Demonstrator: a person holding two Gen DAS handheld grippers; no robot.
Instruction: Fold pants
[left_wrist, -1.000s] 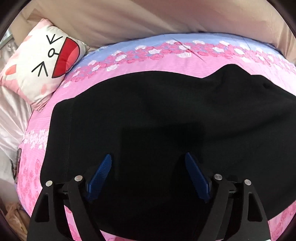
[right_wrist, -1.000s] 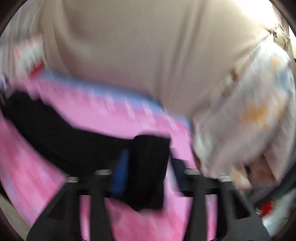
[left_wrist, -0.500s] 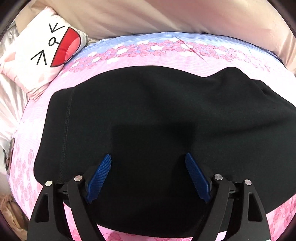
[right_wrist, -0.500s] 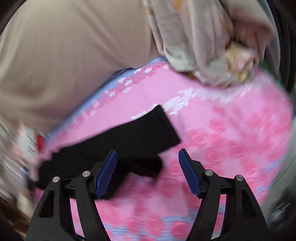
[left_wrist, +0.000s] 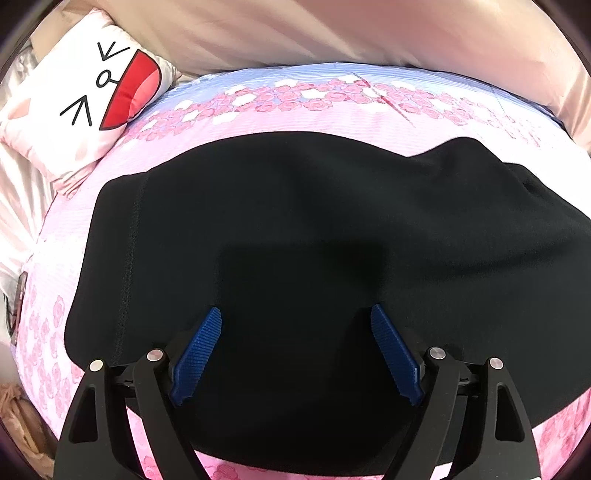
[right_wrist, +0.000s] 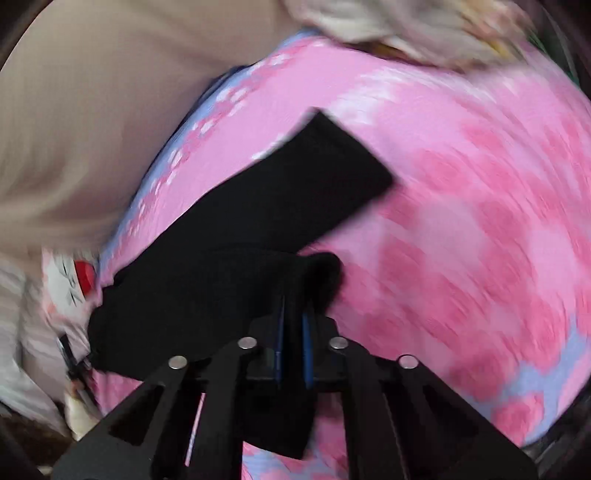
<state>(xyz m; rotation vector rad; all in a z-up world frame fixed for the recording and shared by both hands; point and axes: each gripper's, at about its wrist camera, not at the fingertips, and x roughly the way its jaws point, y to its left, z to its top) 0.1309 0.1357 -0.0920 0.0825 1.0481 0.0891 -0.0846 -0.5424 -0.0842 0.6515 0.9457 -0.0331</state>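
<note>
Black pants (left_wrist: 295, 236) lie spread on a pink flowered bed sheet (left_wrist: 332, 96). The waistband end with its seam is at the left in the left wrist view. My left gripper (left_wrist: 295, 354) is open and empty, hovering just above the pants' near part. In the right wrist view, one pant leg (right_wrist: 295, 184) stretches away across the sheet (right_wrist: 480, 221). My right gripper (right_wrist: 295, 321) is shut on the near leg's end (right_wrist: 266, 280), and black cloth hangs down between the fingers. This view is blurred.
A white cartoon-face pillow (left_wrist: 85, 107) lies at the bed's far left corner. A beige curtain or wall (left_wrist: 332, 33) runs behind the bed. A crumpled pale blanket (right_wrist: 406, 29) lies at the far end in the right wrist view.
My right gripper, open half a second ago, has closed on the end of a pant leg. The left gripper has stayed open and drifted slightly over the pants.
</note>
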